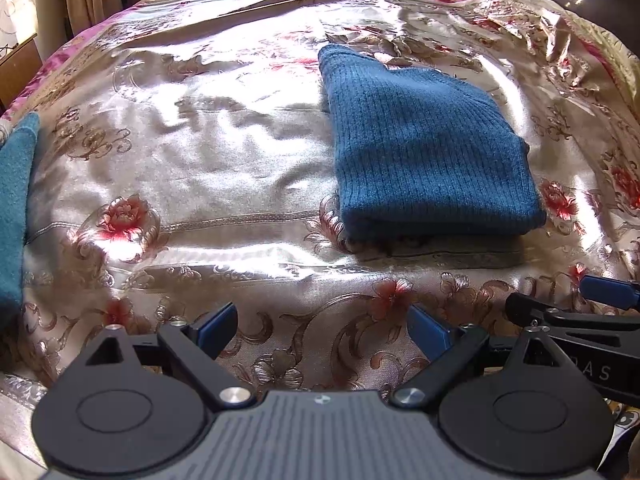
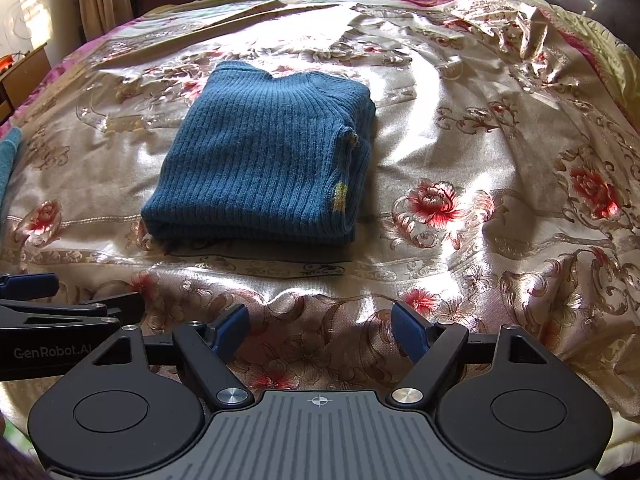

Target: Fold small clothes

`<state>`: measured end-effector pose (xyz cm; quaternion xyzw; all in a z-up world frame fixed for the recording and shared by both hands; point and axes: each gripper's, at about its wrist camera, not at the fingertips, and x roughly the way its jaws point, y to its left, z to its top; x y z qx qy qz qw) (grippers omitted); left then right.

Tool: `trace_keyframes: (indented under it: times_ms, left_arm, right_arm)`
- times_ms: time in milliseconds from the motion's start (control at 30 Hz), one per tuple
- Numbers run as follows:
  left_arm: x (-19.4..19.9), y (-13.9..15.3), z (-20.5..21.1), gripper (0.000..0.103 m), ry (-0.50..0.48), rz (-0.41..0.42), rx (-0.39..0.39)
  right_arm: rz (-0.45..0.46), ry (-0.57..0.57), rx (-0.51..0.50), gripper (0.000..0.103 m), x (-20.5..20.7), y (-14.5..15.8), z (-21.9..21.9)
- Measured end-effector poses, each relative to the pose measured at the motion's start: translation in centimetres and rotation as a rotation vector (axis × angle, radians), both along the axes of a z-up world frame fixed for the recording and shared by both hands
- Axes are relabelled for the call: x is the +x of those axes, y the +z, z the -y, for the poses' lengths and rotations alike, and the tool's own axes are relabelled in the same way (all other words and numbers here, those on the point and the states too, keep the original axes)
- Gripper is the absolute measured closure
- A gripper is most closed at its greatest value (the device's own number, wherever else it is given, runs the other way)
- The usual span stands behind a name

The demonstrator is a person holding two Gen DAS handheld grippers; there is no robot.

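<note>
A blue ribbed knit sweater [image 1: 428, 148] [image 2: 264, 160] lies folded into a neat rectangle on the shiny floral bedspread [image 1: 200, 152] [image 2: 460, 140]. A small yellow patch shows on the sweater's right edge in the right wrist view. My left gripper [image 1: 322, 330] hovers open near the bed's front edge, short of the sweater, with nothing between its blue pads. My right gripper [image 2: 320, 330] is open too, empty, just in front of the sweater. Each gripper shows at the side of the other's view.
A teal cloth [image 1: 14, 208] [image 2: 8, 156] lies at the bed's left edge. Flat cardboard [image 1: 240, 12] rests at the far side of the bed. The cover is crumpled at the back right [image 2: 532, 36]. A wooden cabinet [image 1: 18, 68] stands left of the bed.
</note>
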<state>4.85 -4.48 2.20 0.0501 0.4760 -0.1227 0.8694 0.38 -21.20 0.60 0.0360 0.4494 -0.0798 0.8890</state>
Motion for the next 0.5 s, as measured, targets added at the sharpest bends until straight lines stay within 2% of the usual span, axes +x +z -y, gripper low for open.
trace_keyframes:
  times_ms: [500]
  left_arm:
    - [0.07, -0.25, 0.02, 0.007, 0.003, -0.004, 0.012]
  right_arm:
    - [-0.003, -0.009, 0.006, 0.023, -0.01, 0.06, 0.04]
